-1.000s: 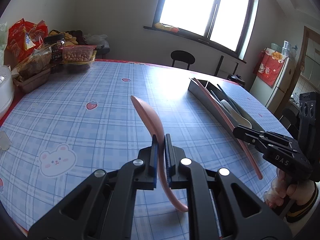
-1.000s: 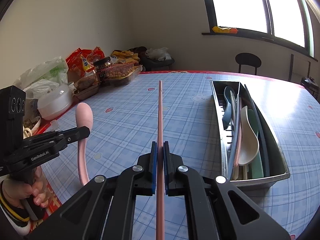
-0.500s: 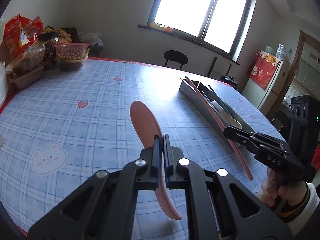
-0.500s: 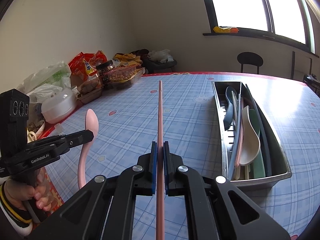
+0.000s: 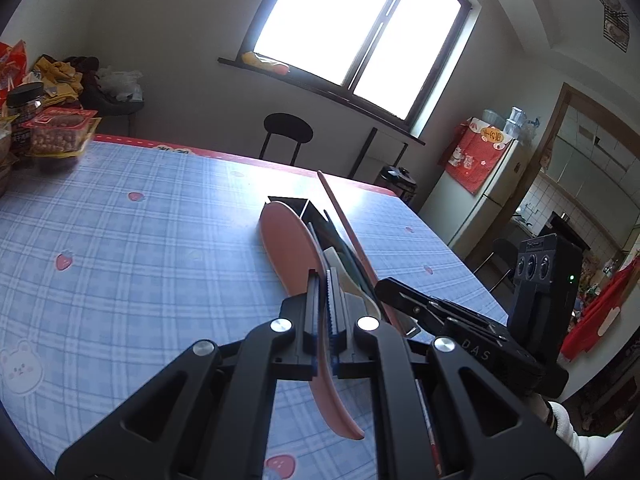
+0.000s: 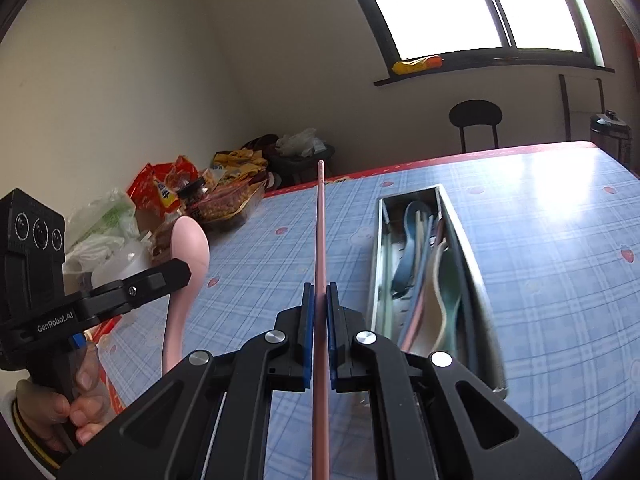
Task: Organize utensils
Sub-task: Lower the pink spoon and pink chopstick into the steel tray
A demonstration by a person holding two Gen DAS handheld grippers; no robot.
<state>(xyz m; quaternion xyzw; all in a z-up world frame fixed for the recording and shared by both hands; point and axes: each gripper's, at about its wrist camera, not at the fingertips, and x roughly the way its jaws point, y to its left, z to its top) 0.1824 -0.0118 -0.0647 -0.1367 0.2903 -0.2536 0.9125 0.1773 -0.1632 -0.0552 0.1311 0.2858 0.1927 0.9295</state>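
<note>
Left wrist view: at far left, snack packs (image 5: 60, 136) sit at the edge of a table (image 5: 140, 240) covered in blue check cloth. In the lower centre, the left gripper (image 5: 325, 312) is clamped tight on a pink spoon (image 5: 290, 252). The spoon's bowl rises above and ahead of the fingers, toward mid-frame, and its handle curves down below them. Just behind the bowl lies a metal tray (image 5: 298, 204), mostly hidden by it. To the right of the tray a thin pink chopstick (image 5: 344, 220) slants up toward the frame's centre, held by the right gripper (image 5: 384, 286) at lower right. A window (image 5: 360, 28) fills the upper centre and a fridge (image 5: 476, 196) stands at right.

Right wrist view: at lower left, a hand (image 6: 60, 404) holds the left gripper (image 6: 180, 270), with the spoon (image 6: 188, 248) standing upright in it, bowl at the top. Snack packs (image 6: 192, 196) lie behind it. In the centre, the right gripper (image 6: 319, 300) is closed on the chopstick (image 6: 320, 232), which runs straight up the frame from between the fingers. To the right, the tray (image 6: 476, 280) rests on the table (image 6: 560, 260), holding several spoons and chopsticks; it is beside the chopstick, not touching it.
</note>
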